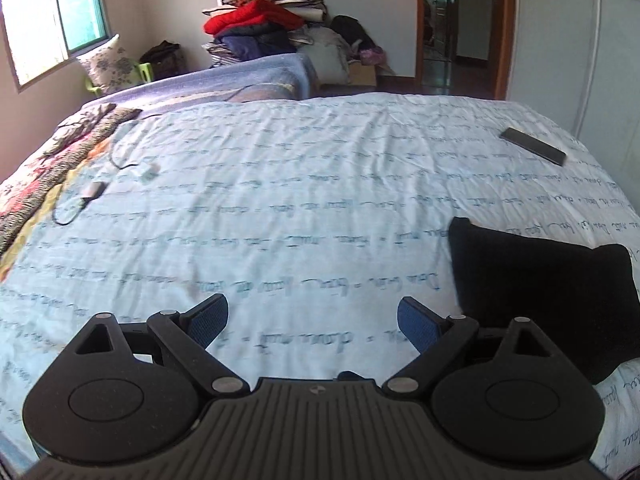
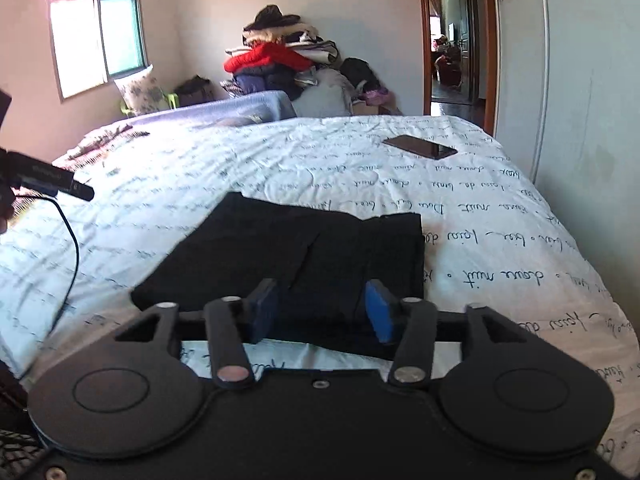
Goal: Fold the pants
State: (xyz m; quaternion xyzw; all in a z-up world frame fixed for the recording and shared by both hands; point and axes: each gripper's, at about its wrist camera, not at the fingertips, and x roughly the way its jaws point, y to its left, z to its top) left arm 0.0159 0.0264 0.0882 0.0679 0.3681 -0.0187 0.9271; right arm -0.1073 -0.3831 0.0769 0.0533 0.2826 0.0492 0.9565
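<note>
- The pants lie as a flat black rectangle on the bed, at twelve o'clock just ahead of the right tongs; the squared edges suggest the fold is done or nearly so
- The right tongs stand apart, nothing between the pads, above the near hem; I judge the cloth released to lie flat
- The left tongs stand wide apart and empty over bare quilt; the pants sit at their two o'clock, clear of them
- A phone rests at one o'clock, well apart from the pants
- No container shows; clothes are merely heaped in a pile at twelve o'clock beyond the bed
</note>
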